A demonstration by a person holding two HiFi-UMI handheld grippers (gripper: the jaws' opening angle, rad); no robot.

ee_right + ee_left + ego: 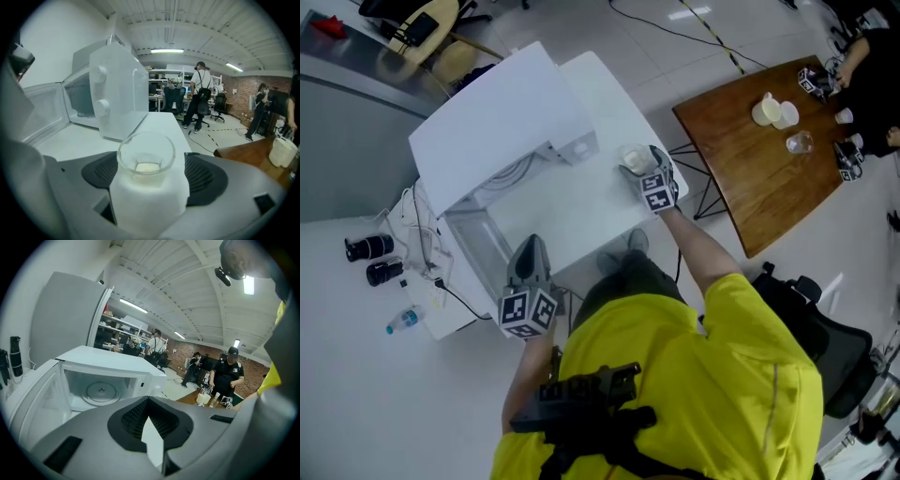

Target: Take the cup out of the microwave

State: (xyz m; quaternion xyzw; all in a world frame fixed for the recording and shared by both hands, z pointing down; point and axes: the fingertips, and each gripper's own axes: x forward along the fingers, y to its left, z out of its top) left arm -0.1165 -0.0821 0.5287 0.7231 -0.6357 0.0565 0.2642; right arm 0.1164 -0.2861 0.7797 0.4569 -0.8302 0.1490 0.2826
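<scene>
A clear cup in a white paper sleeve stands upright on the white table, to the right of the microwave. My right gripper is open around it. In the right gripper view the cup stands between the dark pads, with a little pale stuff at its bottom. The microwave door is swung open to the left. Inside, the glass turntable is bare. My left gripper hovers in front of the open door, shut, with nothing in it.
A brown wooden table at the right carries white cups and a glass; another person works at its far edge. Cables, black cylinders and a water bottle lie at the left. An office chair stands at the right.
</scene>
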